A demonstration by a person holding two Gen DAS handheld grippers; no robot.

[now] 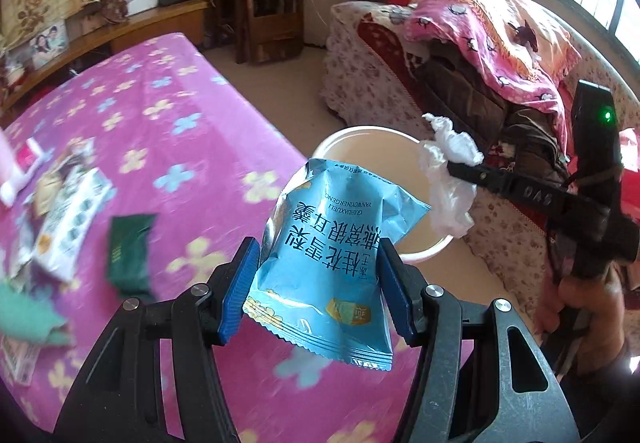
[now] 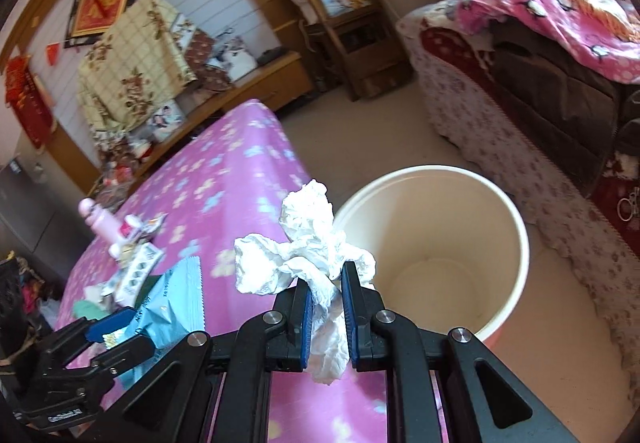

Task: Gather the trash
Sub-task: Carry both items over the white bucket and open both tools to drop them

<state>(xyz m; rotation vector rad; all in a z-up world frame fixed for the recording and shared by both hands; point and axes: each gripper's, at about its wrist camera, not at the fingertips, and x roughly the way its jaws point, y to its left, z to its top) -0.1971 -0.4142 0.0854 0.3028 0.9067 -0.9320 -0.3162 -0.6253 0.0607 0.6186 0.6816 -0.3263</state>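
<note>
"YANWOYINERGENG" on blue snack packet (image 1: 324,263) (printed upside down)

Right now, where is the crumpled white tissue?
The crumpled white tissue is clamped in the right hand-held gripper, in the air between the pink flowered bed and the white bucket, near the bucket's rim.

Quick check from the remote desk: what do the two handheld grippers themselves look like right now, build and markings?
Both are black plastic frames with silver pivot bolts and ribbed blue pads. The left gripper matches the right gripper. Seen from the left camera, the right one carries a black box with a green light.
</note>
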